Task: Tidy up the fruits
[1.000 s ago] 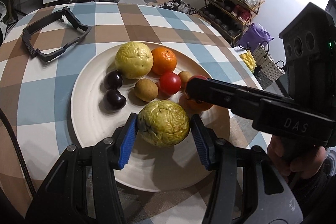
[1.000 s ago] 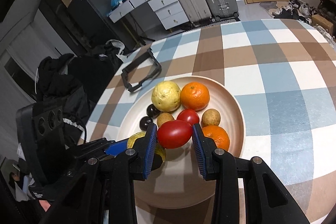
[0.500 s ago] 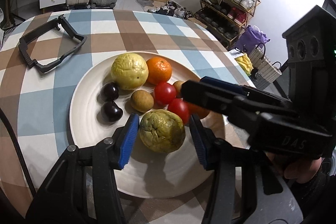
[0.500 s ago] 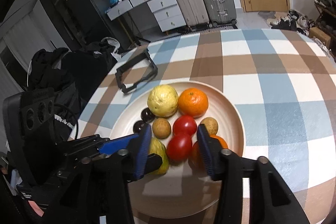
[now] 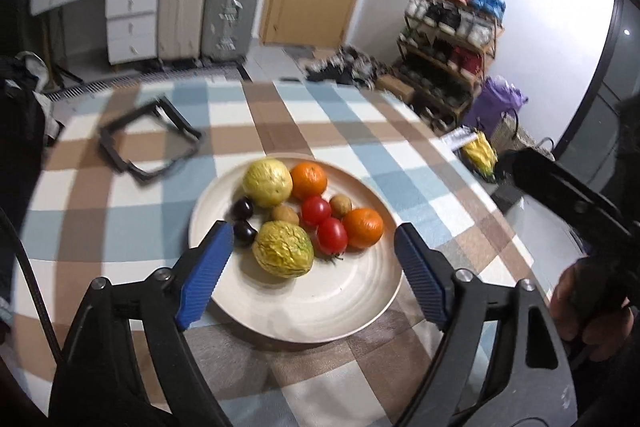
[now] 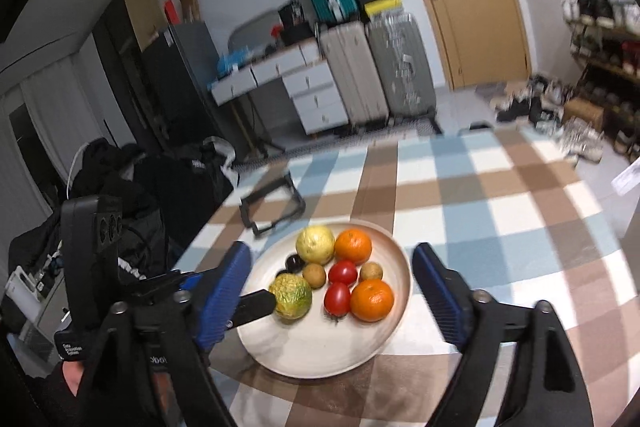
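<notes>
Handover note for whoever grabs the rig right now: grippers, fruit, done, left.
Left gripper: jaws just opened, nothing between the pads, above the plate.
Right gripper: jaws just opened, empty, also above the plate.
All fruit sits on the plate: wrinkled yellow-green fruit and near tomato at the front of the cluster.
Done: every visible fruit is plated.
Left: probably nothing; I see no loose fruit on the table.

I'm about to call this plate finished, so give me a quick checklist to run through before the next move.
1. Left gripper empty: ok, its jaws have just been opening, nothing between them.
2. Right gripper empty: ok, jaws likewise just opened.
3. Wrinkled green fruit resting on the plate: ok.
4. Oval tomato on the plate: ok.
5. Fruit left on the tablecloth: none seen, ok.
6. Black frame clear of the plate: ok.
</notes>
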Tool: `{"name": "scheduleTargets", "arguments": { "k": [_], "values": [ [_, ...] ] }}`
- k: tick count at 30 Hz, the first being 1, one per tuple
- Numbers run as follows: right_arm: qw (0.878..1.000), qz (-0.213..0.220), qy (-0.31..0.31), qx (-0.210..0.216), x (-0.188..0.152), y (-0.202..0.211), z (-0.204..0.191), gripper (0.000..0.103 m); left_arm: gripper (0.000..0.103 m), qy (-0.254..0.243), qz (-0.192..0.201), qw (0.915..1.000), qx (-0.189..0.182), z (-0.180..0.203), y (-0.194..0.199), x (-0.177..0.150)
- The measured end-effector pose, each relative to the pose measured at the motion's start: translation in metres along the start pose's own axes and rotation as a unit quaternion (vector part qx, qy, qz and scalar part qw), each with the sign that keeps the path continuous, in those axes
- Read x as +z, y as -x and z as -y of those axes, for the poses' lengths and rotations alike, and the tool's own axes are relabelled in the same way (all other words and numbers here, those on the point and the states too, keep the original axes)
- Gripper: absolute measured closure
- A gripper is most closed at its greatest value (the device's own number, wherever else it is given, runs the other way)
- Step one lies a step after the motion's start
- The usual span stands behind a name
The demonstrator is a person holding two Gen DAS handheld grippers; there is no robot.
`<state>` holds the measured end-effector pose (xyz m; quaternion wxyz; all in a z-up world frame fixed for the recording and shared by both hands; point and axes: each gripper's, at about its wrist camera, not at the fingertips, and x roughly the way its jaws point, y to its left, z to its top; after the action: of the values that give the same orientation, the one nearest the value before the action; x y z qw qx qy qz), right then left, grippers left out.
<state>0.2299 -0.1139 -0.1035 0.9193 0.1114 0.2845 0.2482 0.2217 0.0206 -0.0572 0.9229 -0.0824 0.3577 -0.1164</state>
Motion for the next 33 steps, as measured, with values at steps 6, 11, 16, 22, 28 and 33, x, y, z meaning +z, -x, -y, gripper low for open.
{"name": "scheduleTargets", "arguments": {
  "k": [6, 11, 16, 22, 28, 33],
  "values": [
    [0.995, 0.093, 0.033, -0.015, -0.001, 0.058, -0.018, 0.000, 0.001, -0.008, 0.062, 0.9974, 0.036, 0.017, 0.057, -0.001],
    [0.988, 0.135, 0.073, -0.029, -0.007, 0.091, -0.037, 0.000, 0.001, -0.022, 0.098, 0.9938, 0.048, 0.030, 0.097, -0.003],
    [0.979, 0.177, 0.092, -0.038, -0.016, 0.118, -0.054, 0.000, 0.001, -0.021, 0.136, 0.9886, 0.061, 0.037, 0.131, -0.012],
    [0.964, 0.235, 0.113, -0.046, -0.032, 0.143, -0.066, 0.000, 0.001, -0.021, 0.181, 0.9795, 0.086, 0.044, 0.162, -0.035],
    [0.962, 0.236, 0.119, -0.067, -0.048, 0.144, -0.063, 0.000, 0.001, -0.014, 0.184, 0.9776, 0.102, 0.046, 0.174, -0.054],
    [0.961, 0.228, 0.127, -0.091, -0.061, 0.141, -0.058, 0.000, 0.001, -0.011, 0.196, 0.9742, 0.111, 0.041, 0.174, -0.069]
  ]
}}
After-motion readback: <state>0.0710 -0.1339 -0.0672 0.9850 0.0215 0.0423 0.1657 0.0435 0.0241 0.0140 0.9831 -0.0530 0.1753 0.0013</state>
